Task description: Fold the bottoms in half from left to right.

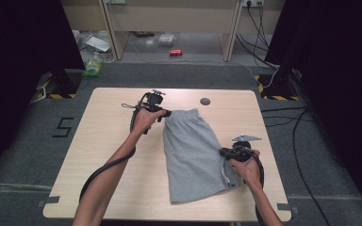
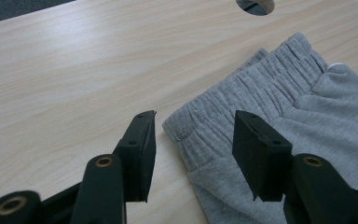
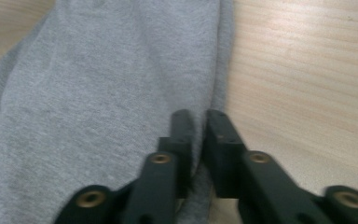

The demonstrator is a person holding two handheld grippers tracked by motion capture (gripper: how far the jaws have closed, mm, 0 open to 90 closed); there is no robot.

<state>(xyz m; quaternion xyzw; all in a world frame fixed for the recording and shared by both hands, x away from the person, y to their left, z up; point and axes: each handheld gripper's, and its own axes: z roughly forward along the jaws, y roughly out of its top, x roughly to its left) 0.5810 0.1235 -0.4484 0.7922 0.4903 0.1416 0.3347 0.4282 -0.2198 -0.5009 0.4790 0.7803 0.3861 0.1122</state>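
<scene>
Lower right of the high view, the right hand-held gripper [image 1: 226,153] pinches the side edge of the grey shorts [image 1: 193,155], folded lengthwise mid-table [image 1: 113,141]. Farther up, the left hand-held gripper [image 1: 162,113] stands spread around the waistband corner [image 2: 179,128]; it should close fully on the elastic before lifting.

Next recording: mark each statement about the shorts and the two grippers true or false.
1. The grey shorts lie folded on the wooden table. True.
2. The left gripper is clamped on the waistband. False: its jaws stand open around the waistband corner.
3. The right gripper pinches the shorts' edge. True.
4. A round hole sits in the table beyond the shorts. True.
5. The shorts are red. False: grey.
</scene>
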